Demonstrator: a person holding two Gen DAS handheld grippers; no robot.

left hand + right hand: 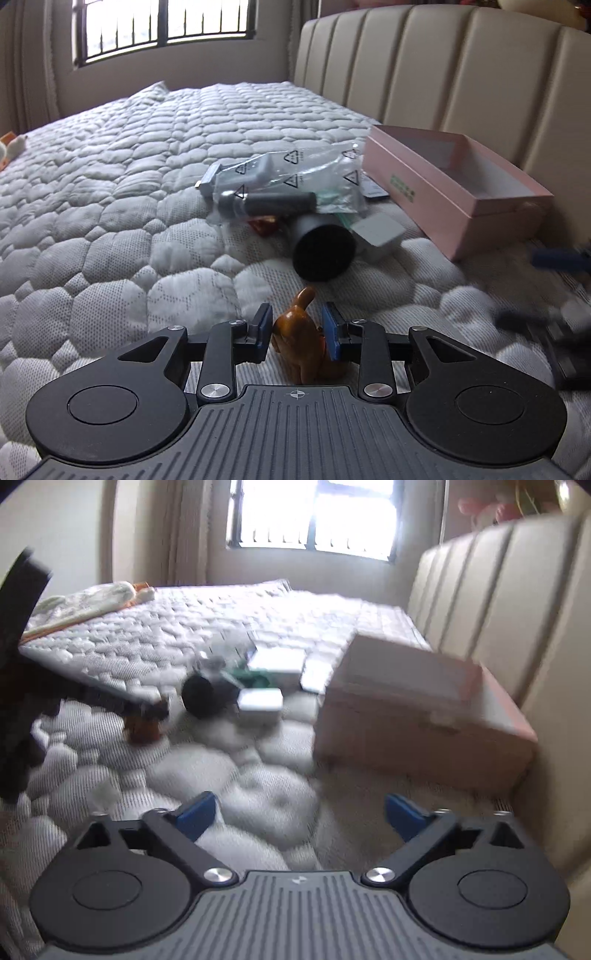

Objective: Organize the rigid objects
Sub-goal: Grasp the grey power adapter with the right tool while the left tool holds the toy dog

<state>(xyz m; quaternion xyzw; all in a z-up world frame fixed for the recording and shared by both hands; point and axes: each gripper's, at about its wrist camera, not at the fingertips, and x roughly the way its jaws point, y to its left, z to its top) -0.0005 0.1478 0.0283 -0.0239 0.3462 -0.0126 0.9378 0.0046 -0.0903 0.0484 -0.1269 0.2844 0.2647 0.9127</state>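
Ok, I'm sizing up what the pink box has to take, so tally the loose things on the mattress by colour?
Brown: 1, the figurine between the left gripper pads.
Grey or black: 2, the cylinder and the bagged tool.
White: 1, the small box.
Total: 4 clear; the pile hides more. The pink box is not counted.

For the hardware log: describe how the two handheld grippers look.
Left gripper and right gripper match: black linkage arms with silver rivets, two round black discs, a ribbed grey base plate and blue pads on the fingers. The left plate bears a small crosshair mark. No cables or sleeves show.
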